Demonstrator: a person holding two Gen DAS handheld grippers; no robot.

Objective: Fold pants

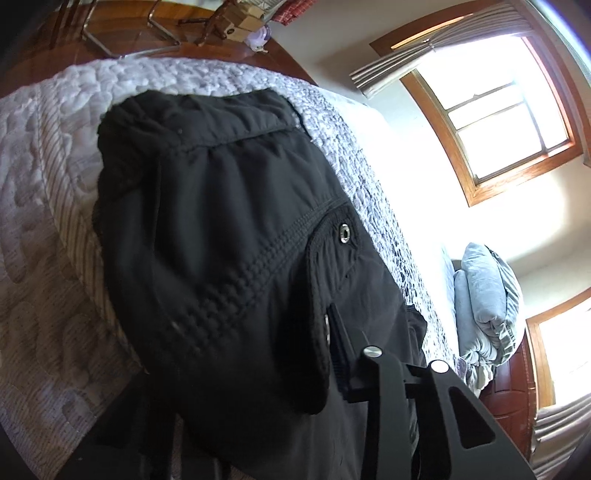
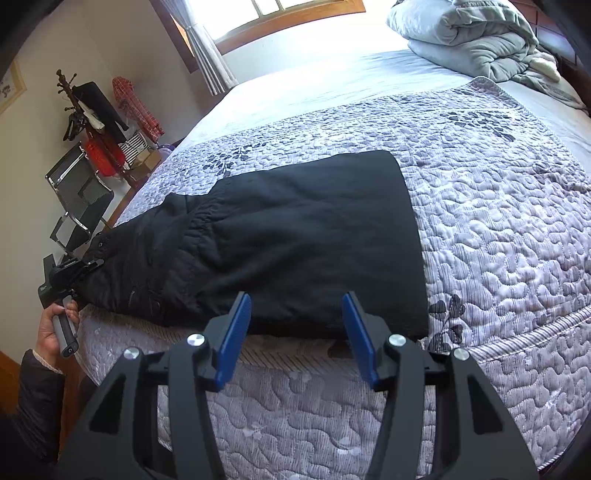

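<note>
**Black pants lying on the quilted bed, left fingers clamped on the waist end**

On the bed [image 2: 498, 206], the black pants [image 2: 295, 236] are lying folded across the grey quilted cover, near the front edge of the mattress. Their far end is forming a squared, flat edge toward the middle of the bed, while the waist end is hanging slightly off the side of the bed on the left of the right wrist view.

The left gripper [image 2: 86, 265] is sitting at that waist end, its fingers closed on the black fabric. In the left wrist view the left gripper [image 1: 345, 345] is pressing into the cloth just beside a pocket flap with a metal snap [image 1: 345, 233]; one finger is partly buried under the flap. A hand [image 2: 55, 328] in a dark sleeve is holding the left gripper's handle beside the mattress.

The right gripper [image 2: 297, 332] is hovering over the near edge of the pants, its blue fingers [image 2: 236, 332] standing moderately apart with nothing between them, and not touching the fabric.

At the head of the bed a folded grey blanket [image 2: 476, 40] is lying in a heap. Beside the bed, a chair [image 2: 79, 206] and a coat rack [image 2: 92, 110] are standing against the wall, under a bright window [image 2: 280, 14].
</note>
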